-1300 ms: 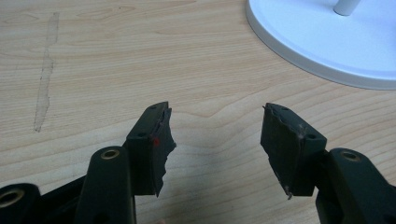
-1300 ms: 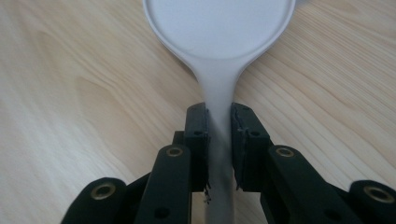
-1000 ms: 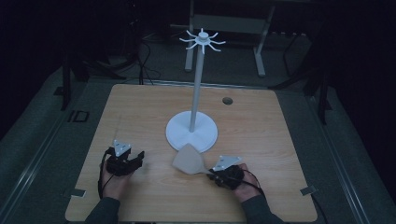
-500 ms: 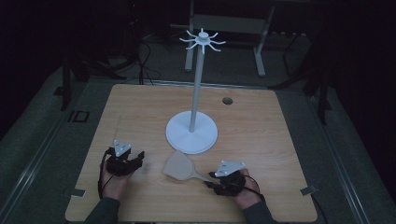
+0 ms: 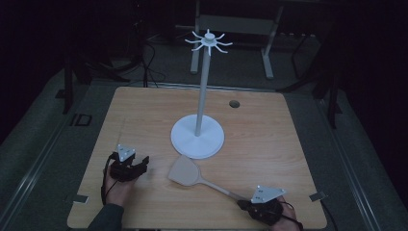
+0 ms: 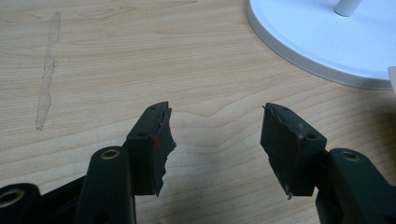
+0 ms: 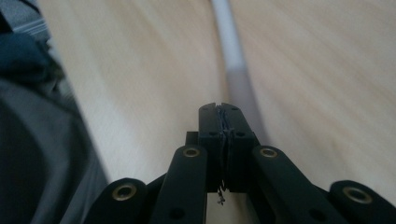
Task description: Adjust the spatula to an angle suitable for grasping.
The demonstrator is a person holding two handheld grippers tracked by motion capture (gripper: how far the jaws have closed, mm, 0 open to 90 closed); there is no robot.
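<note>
A beige spatula (image 5: 184, 171) lies flat on the wooden table (image 5: 269, 130), its head just in front of the white stand's base (image 5: 208, 143) and its thin handle (image 5: 219, 187) running back to the right. My right gripper (image 5: 242, 203) sits at the end of that handle near the table's front edge. Its jaws have just been closing and now meet pad to pad (image 7: 223, 114). The handle (image 7: 229, 42) runs away from under the tips, and I see nothing between the pads. My left gripper (image 5: 143, 161) rests at the front left, open and empty (image 6: 215, 130).
The white stand has a tall pole (image 5: 204, 86) topped by a ring of hooks (image 5: 209, 42); its round base (image 6: 327, 42) lies just ahead of my left gripper. A small dark hole (image 5: 234, 103) marks the table's far side. Dark floor and metal frames surround the table.
My right gripper has drawn back to the right and toward the front edge, baring the spatula's long handle. The spatula head shifted slightly left. The left gripper stayed put.
</note>
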